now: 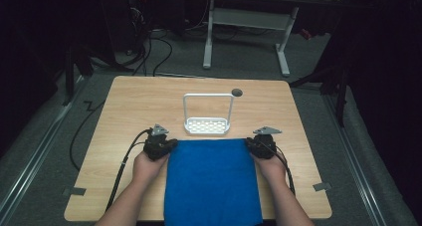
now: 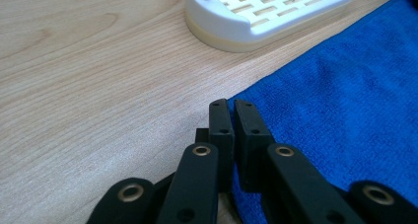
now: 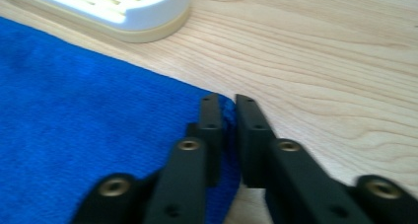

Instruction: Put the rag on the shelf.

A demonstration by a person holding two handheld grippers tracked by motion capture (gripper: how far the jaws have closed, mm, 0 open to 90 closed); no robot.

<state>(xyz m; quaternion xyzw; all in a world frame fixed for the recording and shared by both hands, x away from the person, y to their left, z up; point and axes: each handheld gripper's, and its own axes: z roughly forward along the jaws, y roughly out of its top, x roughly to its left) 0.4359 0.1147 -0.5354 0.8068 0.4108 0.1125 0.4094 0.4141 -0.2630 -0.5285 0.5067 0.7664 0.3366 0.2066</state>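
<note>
Meanwhile the white slotted tray (image 1: pixel 206 126) sits empty while both grippers' fingers (image 2: pixel 220 123) pinch the blue cloth's (image 1: pixel 213 181) far corners.

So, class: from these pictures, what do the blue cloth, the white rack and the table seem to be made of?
Blue cloth: probably microfibre or terry, matte; a fine fuzzy weave shows in both gripper views.
White rack: likely moulded plastic, smooth with a slight sheen; rounded edges, slotted base, cream lower rim.
Table: wood or wood-look laminate, pale and satin; grain lines run across it, though which one cannot be told.
</note>
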